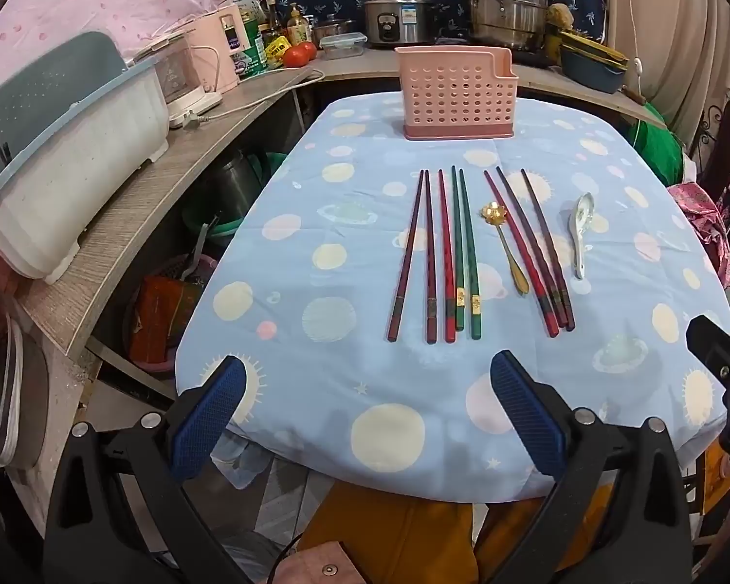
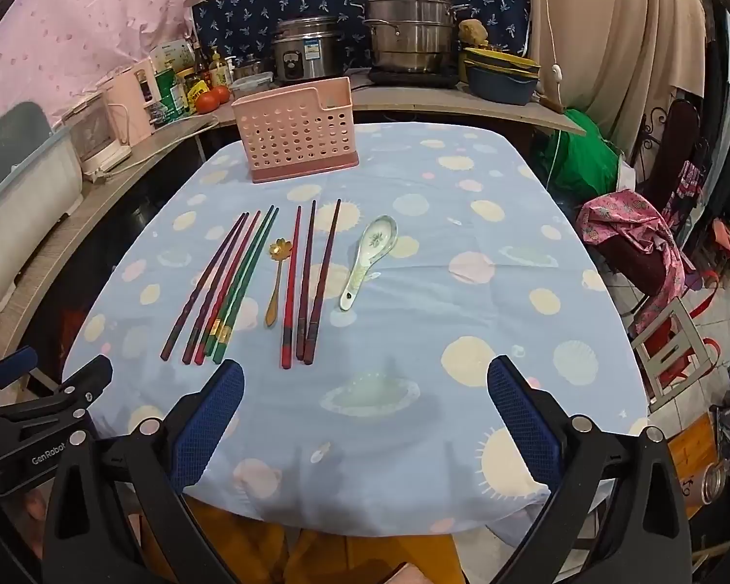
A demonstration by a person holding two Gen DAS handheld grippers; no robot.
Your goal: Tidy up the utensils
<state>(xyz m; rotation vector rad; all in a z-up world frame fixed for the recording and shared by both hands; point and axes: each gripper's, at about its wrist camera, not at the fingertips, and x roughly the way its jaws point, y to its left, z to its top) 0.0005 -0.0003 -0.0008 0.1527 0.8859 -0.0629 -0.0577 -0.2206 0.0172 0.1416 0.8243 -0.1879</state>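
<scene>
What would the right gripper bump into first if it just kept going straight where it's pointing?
Probably just the blue tablecloth. The right gripper is open, tilted down at bare cloth, right of the white spoon and the chopsticks. Depth is hard to judge, but nothing seems to sit in its path.

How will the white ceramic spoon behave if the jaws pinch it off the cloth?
The white ceramic spoon looks glazed, so probably slippery between pads. It seems rigid and likely chips if dropped. Its curved bowl rests on soft tablecloth, so it may rock or pivot when nudged.

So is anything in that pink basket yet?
No, the pink basket looks empty; the chopsticks and spoons lie on the table.
</scene>
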